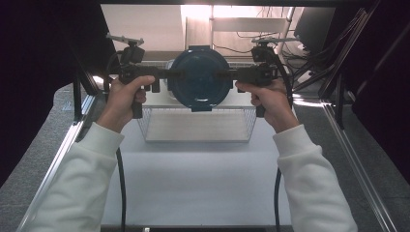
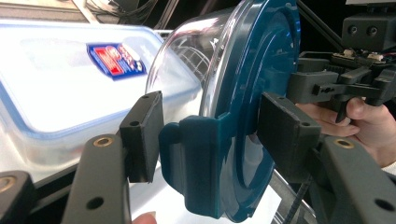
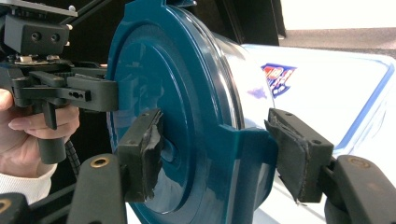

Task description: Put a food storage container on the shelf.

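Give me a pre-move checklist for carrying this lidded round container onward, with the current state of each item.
1. Left claw straddles a latch tab on the blue lid: ok.
2. Left claw pads press on the container: cannot tell; the pad on the clear bowl side seems to stand slightly off.
3. Right claw straddles the opposite tab, one pad on the lid face: ok.
4. Container clear of the wire basket below: ok, it is held above it.
5. Lid seated on the bowl: ok, as far as the rim shows.
6. Big clear box with the blue-edged lid stands close behind: not ok for moving away from the person.
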Demonstrator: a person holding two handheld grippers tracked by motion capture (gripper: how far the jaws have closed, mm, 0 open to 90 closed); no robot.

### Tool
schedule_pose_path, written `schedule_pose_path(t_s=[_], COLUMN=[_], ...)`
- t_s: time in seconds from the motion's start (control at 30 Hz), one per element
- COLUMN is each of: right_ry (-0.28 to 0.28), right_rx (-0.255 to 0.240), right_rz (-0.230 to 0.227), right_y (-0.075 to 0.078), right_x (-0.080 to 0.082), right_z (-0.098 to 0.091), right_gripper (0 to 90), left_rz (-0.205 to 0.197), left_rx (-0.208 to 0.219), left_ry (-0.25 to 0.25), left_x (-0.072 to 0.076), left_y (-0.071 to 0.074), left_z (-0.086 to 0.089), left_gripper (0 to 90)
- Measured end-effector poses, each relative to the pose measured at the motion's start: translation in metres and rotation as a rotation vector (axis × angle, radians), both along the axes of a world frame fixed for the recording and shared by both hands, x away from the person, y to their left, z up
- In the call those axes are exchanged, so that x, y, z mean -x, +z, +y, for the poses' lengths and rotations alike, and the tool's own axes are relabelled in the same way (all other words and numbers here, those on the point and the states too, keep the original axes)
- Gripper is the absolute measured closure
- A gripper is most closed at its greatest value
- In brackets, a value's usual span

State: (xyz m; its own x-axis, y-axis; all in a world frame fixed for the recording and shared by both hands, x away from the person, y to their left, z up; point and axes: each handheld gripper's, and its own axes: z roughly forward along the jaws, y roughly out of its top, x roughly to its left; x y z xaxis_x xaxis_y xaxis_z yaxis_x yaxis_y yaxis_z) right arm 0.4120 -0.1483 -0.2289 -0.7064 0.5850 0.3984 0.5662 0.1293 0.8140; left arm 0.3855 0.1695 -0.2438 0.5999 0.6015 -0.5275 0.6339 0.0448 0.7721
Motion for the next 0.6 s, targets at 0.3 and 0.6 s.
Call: schedule_pose_path(t_s=[0.3,0.6], right_ry=[-0.006,-0.017], right_rx=[-0.013,-0.027], right_rz=[0.022,0.058], right_y=[0.016,0.021], right_x=[-0.032,-0.066], right_z=[0.003,0.011], right_gripper=[37.8,38.1], left_rz=[0.011,0.028], left_rx=[0.020,0.039], left_ry=[0.012,0.022], left_x=[-0.034,-0.066], left_y=[0.015,0.017], left_z=[0.005,0.012], left_gripper=[41.7,41.6])
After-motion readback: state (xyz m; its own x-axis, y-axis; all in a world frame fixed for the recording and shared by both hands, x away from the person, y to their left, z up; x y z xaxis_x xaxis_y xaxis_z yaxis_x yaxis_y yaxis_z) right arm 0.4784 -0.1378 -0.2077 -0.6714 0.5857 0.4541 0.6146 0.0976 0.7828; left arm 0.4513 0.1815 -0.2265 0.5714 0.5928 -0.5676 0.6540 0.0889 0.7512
